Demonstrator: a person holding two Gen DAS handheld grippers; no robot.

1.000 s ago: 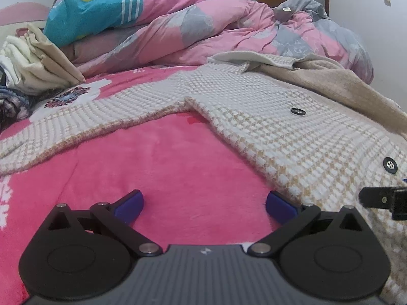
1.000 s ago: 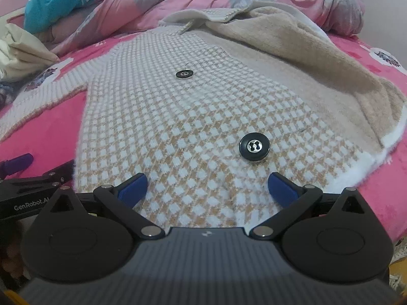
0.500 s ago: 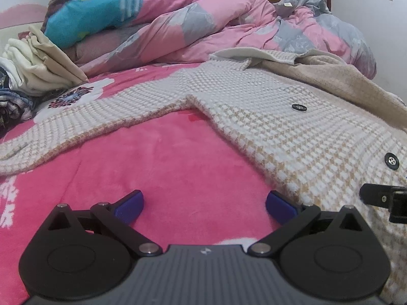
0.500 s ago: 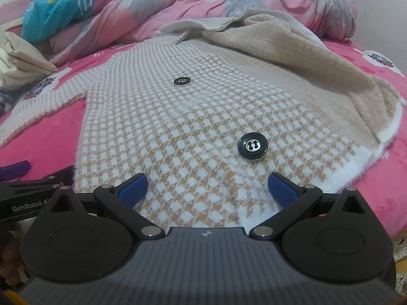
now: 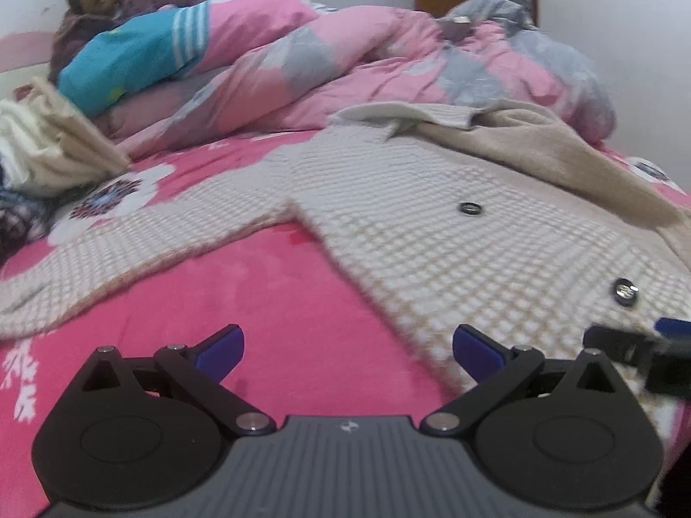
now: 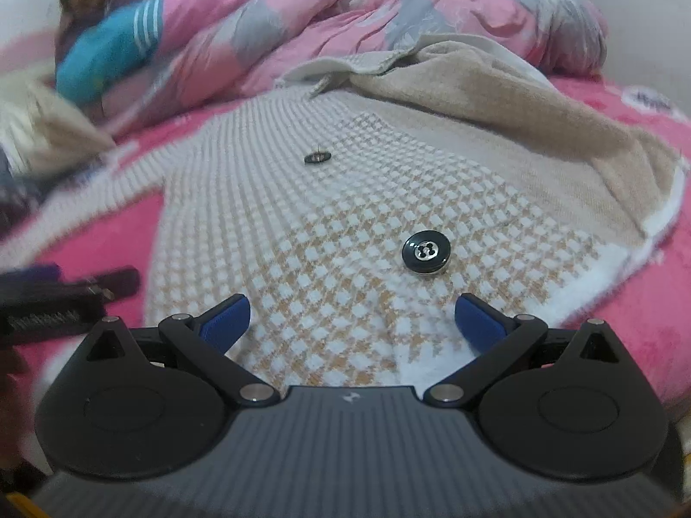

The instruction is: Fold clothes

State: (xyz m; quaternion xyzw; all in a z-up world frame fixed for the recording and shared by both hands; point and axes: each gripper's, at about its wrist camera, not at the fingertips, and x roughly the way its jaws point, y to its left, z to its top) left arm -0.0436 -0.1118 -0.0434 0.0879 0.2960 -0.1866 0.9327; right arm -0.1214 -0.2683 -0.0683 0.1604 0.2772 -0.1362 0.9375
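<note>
I note my left gripper point(image 5: 347, 347) low over the pink blanket point(image 5: 267, 302), jaws wide, empty. My right gripper point(image 6: 352, 317) hovers above the checked cardigan point(image 6: 345, 224) spread on the bed, jaws likewise wide, empty. Lettering on the neighbouring tool: illegible.

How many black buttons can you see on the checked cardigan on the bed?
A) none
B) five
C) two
C: the right wrist view shows one black button near the hem of the cardigan and a second button farther up; no others are visible.
</note>
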